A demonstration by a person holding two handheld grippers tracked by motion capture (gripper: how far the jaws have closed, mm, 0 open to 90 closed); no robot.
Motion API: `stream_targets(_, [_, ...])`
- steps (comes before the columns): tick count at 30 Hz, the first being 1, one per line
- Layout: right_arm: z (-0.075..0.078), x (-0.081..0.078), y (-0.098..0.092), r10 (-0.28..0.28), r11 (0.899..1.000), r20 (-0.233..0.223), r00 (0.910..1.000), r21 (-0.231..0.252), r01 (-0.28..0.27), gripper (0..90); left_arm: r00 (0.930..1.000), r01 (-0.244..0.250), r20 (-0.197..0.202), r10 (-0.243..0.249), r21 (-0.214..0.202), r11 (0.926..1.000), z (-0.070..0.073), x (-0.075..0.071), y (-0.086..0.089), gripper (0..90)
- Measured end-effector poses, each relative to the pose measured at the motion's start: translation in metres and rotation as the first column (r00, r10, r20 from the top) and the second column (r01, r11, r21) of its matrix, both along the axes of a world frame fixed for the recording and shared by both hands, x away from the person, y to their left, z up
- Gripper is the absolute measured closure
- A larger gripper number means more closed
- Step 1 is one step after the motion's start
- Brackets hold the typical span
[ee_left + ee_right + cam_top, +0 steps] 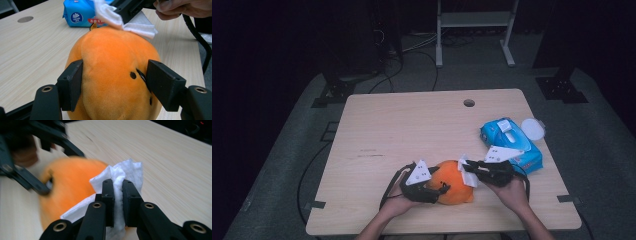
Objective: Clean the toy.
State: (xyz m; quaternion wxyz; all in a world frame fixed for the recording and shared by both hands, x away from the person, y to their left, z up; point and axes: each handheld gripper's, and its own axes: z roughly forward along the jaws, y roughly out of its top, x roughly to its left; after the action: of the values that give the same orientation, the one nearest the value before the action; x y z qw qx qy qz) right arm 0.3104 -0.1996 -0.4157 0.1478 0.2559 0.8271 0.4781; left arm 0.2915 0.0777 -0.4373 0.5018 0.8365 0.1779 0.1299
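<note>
1. We see the orange plush toy (pixel 453 181) at the table's (pixel 412 130) six o'clock edge.
2. Our left gripper (pixel 113 85), at its nine o'clock, clamps it, jaws half-spread.
3. Our right gripper (pixel 118 197), at two o'clock, pinches a white tissue (pixel 125 173) against it.

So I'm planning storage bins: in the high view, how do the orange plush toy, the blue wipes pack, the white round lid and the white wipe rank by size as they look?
1. Blue wipes pack
2. Orange plush toy, close to the pack, partly covered
3. White round lid
4. White wipe, mostly hidden, so unsure
</note>
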Motion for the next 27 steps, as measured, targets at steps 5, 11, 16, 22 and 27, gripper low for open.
stream_targets(5, [-0.009,-0.008,-0.020,0.007,1.000,-0.050,0.9987,-0.014,-0.008,80.5,0.9995,-0.016,-0.025,0.016,-0.014,0.9998,-0.002,0.003,0.005,31.3])
stream_targets(11, [0.000,-0.019,0.012,0.137,0.990,-0.029,0.9901,0.045,-0.136,80.5,0.9989,-0.039,-0.028,0.038,-0.021,0.9990,-0.003,0.004,0.002,31.0])
stream_targets(16, [-0.001,-0.014,0.021,0.125,0.992,-0.017,0.9920,0.002,-0.125,80.6,0.9983,-0.029,-0.052,0.026,-0.048,0.9984,-0.004,0.007,0.006,29.2])
stream_targets(22, [-0.007,0.000,0.001,0.032,0.999,-0.052,0.9981,0.028,-0.030,80.6,0.9994,0.030,0.017,-0.031,0.044,0.9986,-0.006,-0.001,-0.005,15.6])
stream_targets(27, [-0.001,-0.012,0.010,0.048,0.999,0.006,0.9988,0.019,-0.048,80.6,0.9992,-0.021,0.033,0.020,0.047,0.9987,-0.005,0.001,-0.005,26.9])
